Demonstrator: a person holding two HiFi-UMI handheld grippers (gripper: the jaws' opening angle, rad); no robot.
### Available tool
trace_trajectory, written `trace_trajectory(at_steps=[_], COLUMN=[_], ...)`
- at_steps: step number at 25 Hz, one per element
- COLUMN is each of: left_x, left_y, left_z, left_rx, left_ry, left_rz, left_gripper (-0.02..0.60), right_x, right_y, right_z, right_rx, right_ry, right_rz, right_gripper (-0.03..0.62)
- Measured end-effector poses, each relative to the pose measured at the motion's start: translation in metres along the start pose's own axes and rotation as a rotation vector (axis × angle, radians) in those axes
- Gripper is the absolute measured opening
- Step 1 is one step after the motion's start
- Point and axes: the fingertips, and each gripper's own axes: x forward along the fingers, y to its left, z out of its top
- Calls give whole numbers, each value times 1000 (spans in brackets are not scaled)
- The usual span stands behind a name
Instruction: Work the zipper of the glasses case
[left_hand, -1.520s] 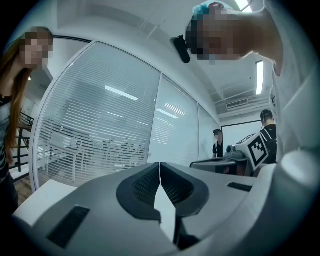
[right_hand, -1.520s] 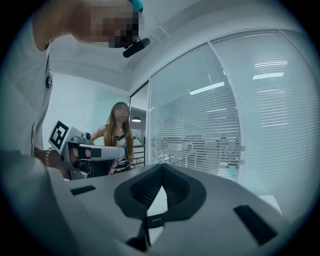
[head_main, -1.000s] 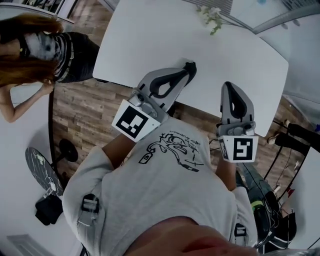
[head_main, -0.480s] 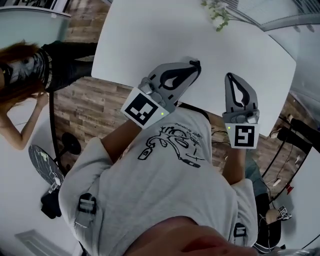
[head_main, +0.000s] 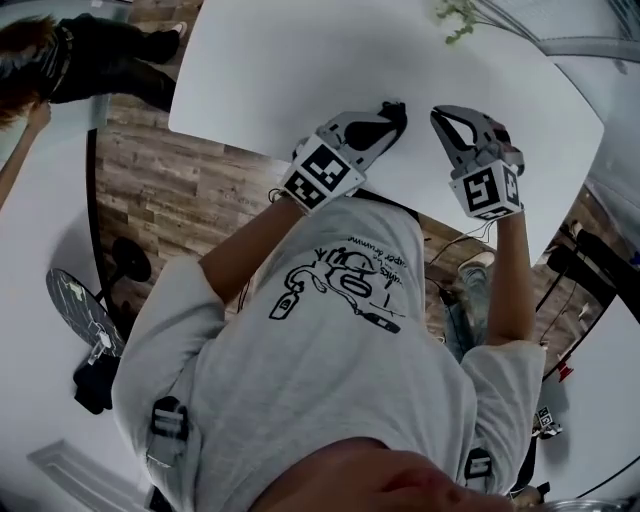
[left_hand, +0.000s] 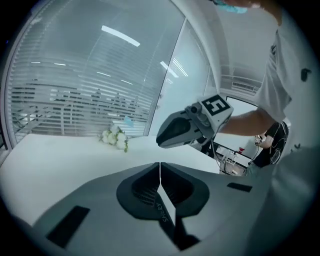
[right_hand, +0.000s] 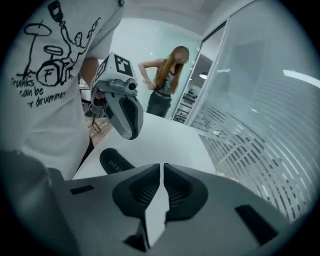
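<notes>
Two grippers are in your hands, both held out over the one white surface (head_main: 300, 70), with their tips near each other. Your left gripper (left_hand: 160, 171) has its jaws shut tip to tip and grips nothing. Your right gripper (right_hand: 161, 172) shows a thin slit between its jaws. They have just been opening, and only bare surface shows through the slit, so it holds nothing either.

One glasses case (right_hand: 115, 162), dark and oblong with pale lettering, lies on the surface near the edge closest to you. It sits beneath your left jaws and apart from them. In the left gripper view it shows through the opening behind the closed tips. From your right jaws it lies off to the left.

One small bunch of white flowers (left_hand: 115, 138) lies well ahead of your left jaws and to their left. One other person (right_hand: 165, 82) stands beyond the far end of the surface, ahead of your right jaws. Each gripper carries one marker cube (head_main: 322, 175), which makes two in all.
</notes>
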Motion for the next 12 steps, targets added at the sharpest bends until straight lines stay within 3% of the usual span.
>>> trace_trajectory(at_steps=[5,12], left_x=[29,46], left_y=[7,8], left_z=[-52,-93], left_rx=[-11,-35], left_ry=[120,229], left_rz=[9,7], left_gripper=[21,21], right_x=[46,91], right_y=[23,28], right_z=[-32,-65], right_rx=[-208,-409], right_ry=[112,235], right_rz=[223,417], right_gripper=[59,74])
